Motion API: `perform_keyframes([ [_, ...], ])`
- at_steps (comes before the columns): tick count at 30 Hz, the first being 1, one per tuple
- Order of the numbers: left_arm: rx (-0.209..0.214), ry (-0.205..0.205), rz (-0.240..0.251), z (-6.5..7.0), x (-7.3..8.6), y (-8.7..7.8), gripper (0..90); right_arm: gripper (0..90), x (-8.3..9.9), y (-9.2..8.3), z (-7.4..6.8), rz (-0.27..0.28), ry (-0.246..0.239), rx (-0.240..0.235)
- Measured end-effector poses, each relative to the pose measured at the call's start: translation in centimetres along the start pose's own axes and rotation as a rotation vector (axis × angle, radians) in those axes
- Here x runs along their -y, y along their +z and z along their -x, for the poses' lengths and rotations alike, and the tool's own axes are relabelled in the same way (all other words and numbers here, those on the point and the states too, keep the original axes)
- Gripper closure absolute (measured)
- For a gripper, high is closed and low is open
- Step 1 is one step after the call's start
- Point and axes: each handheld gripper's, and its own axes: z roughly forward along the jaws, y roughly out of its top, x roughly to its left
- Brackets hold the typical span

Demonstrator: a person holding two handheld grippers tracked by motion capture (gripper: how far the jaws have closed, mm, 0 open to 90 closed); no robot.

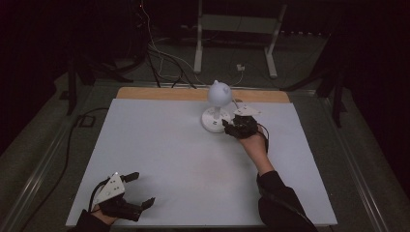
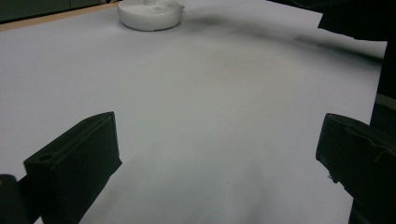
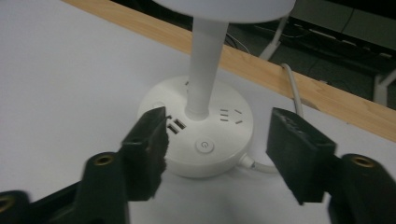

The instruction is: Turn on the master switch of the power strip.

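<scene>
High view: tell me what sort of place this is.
Probably a lab or recording room, not a home: a white-covered wooden table stands in a dark room, loose cables trail over the floor behind it, and a white metal stand frame sits beyond.

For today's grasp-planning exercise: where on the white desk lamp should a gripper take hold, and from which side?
Probably the lamp is best gripped by its slim upright stem, approached from the near side, where the open right gripper already faces it. The round base looks too wide for the jaws, and the cable leaves on the far side.
</scene>
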Motion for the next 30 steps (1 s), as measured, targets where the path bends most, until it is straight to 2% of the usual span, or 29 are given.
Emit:
perform_keyframes([
  [5,0.001,-0.004,-0.001,0.0,0.0,0.0,0.1,57.8,0.2,0.8,-0.1,-0.007,-0.011,0.01],
  [9,0.0,-0.005,0.005,0.0,0.0,-0.1,0.1,61.9,0.4,1.2,0.0,-0.01,0.003,-0.002],
  [10,-0.001,-0.006,0.005,0.0,0.0,-0.1,0.1,67.6,0.5,1.5,0.0,-0.015,0.014,0.001],
  [12,0.0,-0.005,0.004,0.0,0.0,-0.1,0.1,70.3,0.5,1.7,-0.1,-0.016,0.014,0.004],
  [15,-0.003,-0.004,0.005,0.0,0.0,-0.1,0.1,79.6,1.0,2.4,-0.1,-0.018,0.028,-0.006],
  [19,-0.002,-0.008,0.009,-0.1,0.0,-0.2,0.1,86.1,1.2,3.0,-0.5,-0.016,-0.022,0.002],
  [20,-0.002,-0.008,0.009,-0.1,0.0,-0.2,0.1,86.1,1.2,3.0,-0.5,-0.016,-0.022,0.002],
  [21,0.0,-0.008,0.009,-0.1,0.0,-0.1,0.1,90.0,1.2,3.2,-0.6,-0.011,-0.032,0.008],
  [30,0.0,-0.009,0.008,-0.1,0.0,-0.1,0.1,90.0,1.6,4.6,-0.5,-0.062,-0.041,0.006],
])
